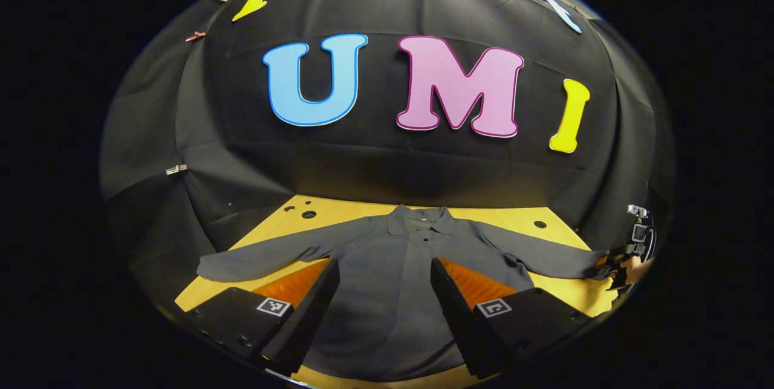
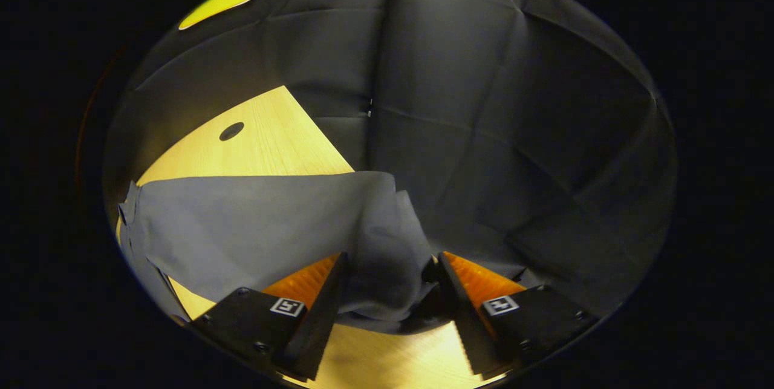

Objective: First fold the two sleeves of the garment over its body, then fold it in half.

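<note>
A dark grey long-sleeved shirt (image 1: pixel 393 250) with a collar lies flat and face up on the wooden table (image 1: pixel 344 210), both sleeves spread out to the sides. My left gripper (image 1: pixel 384 265) hovers open over the shirt's lower body, with its fingers either side of the placket. In the left gripper view, my right gripper (image 1: pixel 618 268) is at the far right, by the cuff of the shirt's right-hand sleeve (image 1: pixel 556 259). In the right gripper view that sleeve's end (image 2: pixel 260 225) lies bunched between the spread fingers of my right gripper (image 2: pixel 392 256), which stands open.
The table (image 2: pixel 266 141) has round holes (image 1: pixel 309 215) near its back corners (image 2: pixel 231 130). Black cloth walls close the booth behind and to the sides. A hand (image 1: pixel 640 268) holds the right gripper at the table's right edge. Bare wood shows around the sleeves.
</note>
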The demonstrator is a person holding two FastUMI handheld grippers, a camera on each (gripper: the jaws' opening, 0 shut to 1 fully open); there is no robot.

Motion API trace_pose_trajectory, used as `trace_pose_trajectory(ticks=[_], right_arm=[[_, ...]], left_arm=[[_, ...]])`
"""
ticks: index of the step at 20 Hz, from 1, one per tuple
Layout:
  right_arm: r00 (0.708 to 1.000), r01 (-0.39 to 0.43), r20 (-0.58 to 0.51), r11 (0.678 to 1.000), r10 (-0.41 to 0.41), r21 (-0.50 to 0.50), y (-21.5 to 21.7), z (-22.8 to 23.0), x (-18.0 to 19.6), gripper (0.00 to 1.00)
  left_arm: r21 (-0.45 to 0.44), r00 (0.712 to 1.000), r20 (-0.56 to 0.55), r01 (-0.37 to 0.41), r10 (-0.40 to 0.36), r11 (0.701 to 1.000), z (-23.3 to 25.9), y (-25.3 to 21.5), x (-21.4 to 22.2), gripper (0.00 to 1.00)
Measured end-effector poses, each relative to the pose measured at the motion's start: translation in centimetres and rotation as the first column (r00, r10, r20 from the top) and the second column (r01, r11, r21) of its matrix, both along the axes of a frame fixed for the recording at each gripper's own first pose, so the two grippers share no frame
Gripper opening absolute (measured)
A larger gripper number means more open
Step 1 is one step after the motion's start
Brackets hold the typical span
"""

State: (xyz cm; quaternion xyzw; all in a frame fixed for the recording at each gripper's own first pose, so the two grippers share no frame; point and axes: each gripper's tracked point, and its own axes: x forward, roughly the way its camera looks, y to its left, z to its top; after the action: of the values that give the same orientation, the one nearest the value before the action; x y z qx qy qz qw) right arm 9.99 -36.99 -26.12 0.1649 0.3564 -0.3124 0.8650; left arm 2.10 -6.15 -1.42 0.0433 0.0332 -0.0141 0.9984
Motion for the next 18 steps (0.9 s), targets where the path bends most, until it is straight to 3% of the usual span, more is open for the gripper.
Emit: trace_pose_trajectory(ticks=[2,4,5,6,11,18], right_arm=[[1.000,-0.024,0.005,1.000,0.024,0.004,-0.4,0.7,-0.3,0.73],[0.998,-0.062,0.003,0.998,0.062,-0.007,-0.1,1.6,0.1,0.39],[0.997,-0.072,-0.007,0.997,0.072,-0.010,0.2,1.4,0.1,0.30],[0.997,-0.082,-0.012,0.997,0.082,-0.015,0.4,1.1,0.4,0.14],[0.990,-0.133,-0.038,0.991,0.133,0.017,0.7,2.1,0.3,0.09],[0.969,-0.246,0.009,0.962,0.248,-0.117,2.0,9.2,2.4,0.09]], left_arm=[[-0.007,1.000,-0.001,-0.005,0.005,1.000,0.0,-0.1,0.0,0.96],[-0.009,1.000,-0.002,-0.010,0.010,1.000,0.1,-0.3,-0.3,0.96],[-0.007,1.000,-0.001,-0.012,0.012,1.000,0.0,-0.3,-0.4,0.96],[-0.004,1.000,-0.001,-0.013,0.013,1.000,0.2,-0.3,-0.5,0.96],[0.021,1.000,-0.003,-0.008,0.008,1.000,0.3,-0.2,-0.7,0.96],[0.060,0.999,0.020,0.029,-0.030,0.998,1.2,-0.6,-0.1,0.96]])
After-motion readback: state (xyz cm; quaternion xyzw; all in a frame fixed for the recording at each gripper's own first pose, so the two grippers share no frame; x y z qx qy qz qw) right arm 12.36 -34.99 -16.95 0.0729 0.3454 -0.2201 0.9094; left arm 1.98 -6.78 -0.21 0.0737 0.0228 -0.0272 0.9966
